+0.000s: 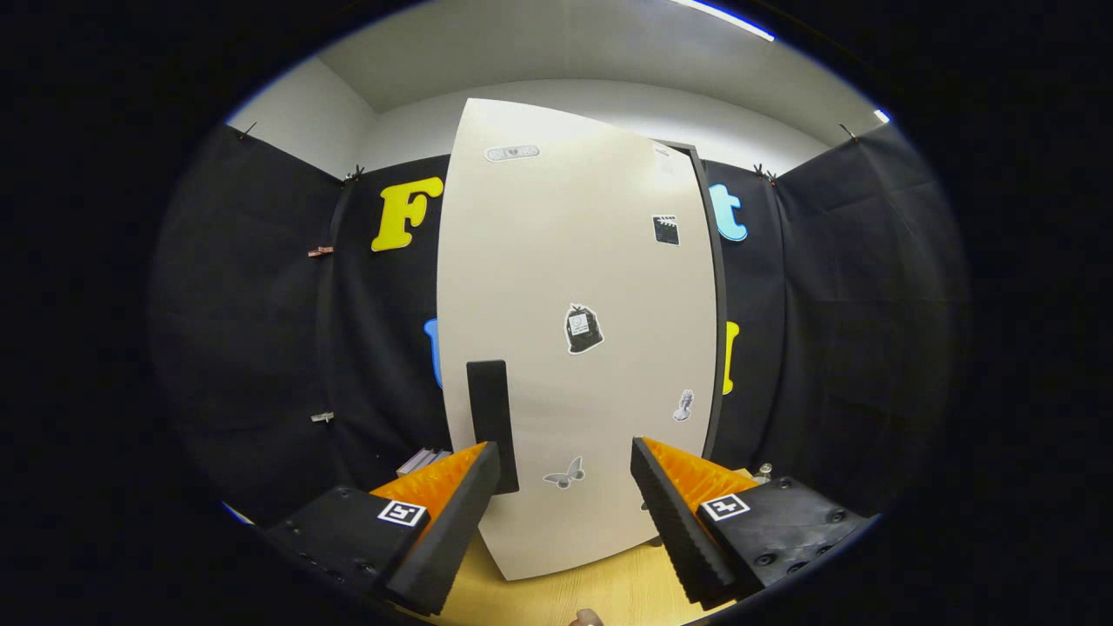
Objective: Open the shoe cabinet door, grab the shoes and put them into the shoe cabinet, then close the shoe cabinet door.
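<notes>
Gripper [565, 487] spread wide, empty, fronting cabinet door [578, 348]; handle [492, 426] just beyond left finger. Door ajar: opening or closing.

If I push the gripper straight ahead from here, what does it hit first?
Most likely the white cabinet door. The gripper is open, and the door's dark handle sits just ahead of one finger, so that finger might catch the handle first. Depth is hard to judge.
</notes>
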Tool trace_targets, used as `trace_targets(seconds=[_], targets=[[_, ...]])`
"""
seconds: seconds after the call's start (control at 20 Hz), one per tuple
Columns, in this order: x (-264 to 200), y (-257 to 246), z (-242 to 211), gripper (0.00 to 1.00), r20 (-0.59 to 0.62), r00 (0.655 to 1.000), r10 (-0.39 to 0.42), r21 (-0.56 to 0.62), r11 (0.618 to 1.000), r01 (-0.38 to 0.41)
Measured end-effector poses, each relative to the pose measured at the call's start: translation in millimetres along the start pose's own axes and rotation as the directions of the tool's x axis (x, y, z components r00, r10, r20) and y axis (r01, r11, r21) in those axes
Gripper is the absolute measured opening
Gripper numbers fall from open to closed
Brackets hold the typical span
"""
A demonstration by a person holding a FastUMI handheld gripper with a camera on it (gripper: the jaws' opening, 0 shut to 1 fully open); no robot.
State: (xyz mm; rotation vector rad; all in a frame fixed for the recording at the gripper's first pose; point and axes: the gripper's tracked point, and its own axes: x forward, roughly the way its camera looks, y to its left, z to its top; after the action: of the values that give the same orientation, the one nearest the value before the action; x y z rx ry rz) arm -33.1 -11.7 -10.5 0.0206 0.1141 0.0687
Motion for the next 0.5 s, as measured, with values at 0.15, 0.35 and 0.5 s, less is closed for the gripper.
trace_targets(seconds=[0.15, 0.35, 0.5], targets=[[0.4, -0.2, -1.1, 0.98, 0.001, 1.0, -0.013, 0.007, 1.0, 0.013], [-0.6, -3.7, -0.2, 0.98, 0.005, 0.999, -0.035, 0.019, 0.999, 0.035], [0.2, -3.0, -1.6, 0.98, 0.004, 0.999, -0.036, 0.004, 0.999, 0.036]])
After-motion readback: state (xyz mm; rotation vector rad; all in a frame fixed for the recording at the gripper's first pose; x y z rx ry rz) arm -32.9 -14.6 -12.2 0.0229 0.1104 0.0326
